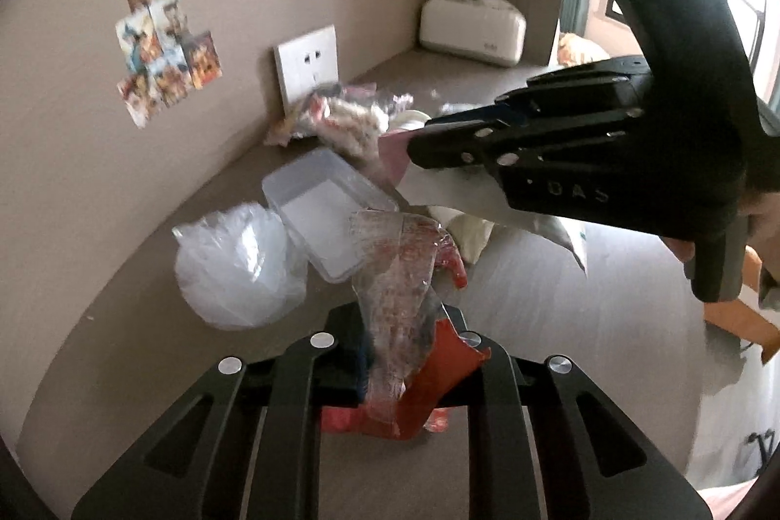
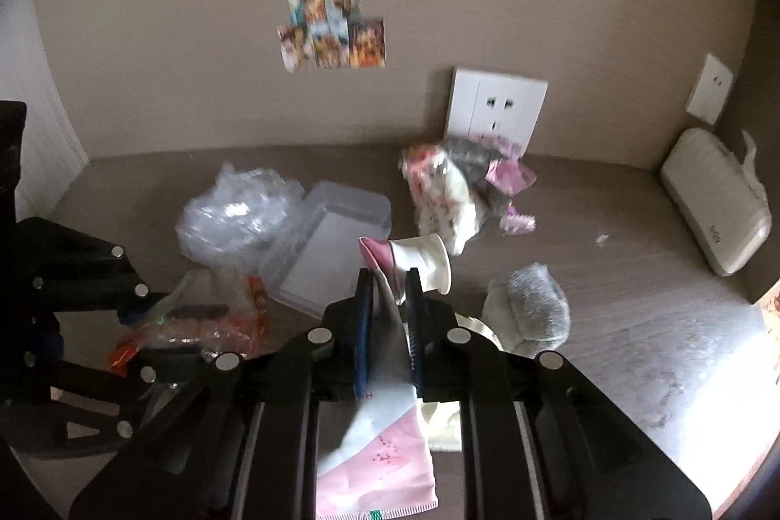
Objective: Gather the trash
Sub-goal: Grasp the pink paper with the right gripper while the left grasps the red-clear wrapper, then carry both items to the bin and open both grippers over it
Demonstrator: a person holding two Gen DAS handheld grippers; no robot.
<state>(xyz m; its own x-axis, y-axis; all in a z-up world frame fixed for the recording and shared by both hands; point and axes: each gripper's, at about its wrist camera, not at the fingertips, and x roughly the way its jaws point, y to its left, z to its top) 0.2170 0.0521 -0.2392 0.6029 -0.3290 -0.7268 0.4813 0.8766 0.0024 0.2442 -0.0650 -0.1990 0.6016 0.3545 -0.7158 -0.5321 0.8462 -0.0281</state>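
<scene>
Left wrist view: your left gripper (image 1: 409, 354) clamped on clear-and-red wrapper (image 1: 399, 300), held above desk (image 1: 560, 286); right gripper (image 1: 424, 140) beyond.

Right wrist view: your right gripper (image 2: 388, 300) pinches pink-white wrapper (image 2: 385, 447); paper cup (image 2: 424, 261) just ahead.

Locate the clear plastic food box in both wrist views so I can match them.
Left wrist: the clear plastic food box lies centre-left, just beyond the held red-and-clear wrapper.
Right wrist: the box sits left of centre, beside the crumpled clear bag.
Shared landmark: the white wall socket on the wall behind the table.
</scene>
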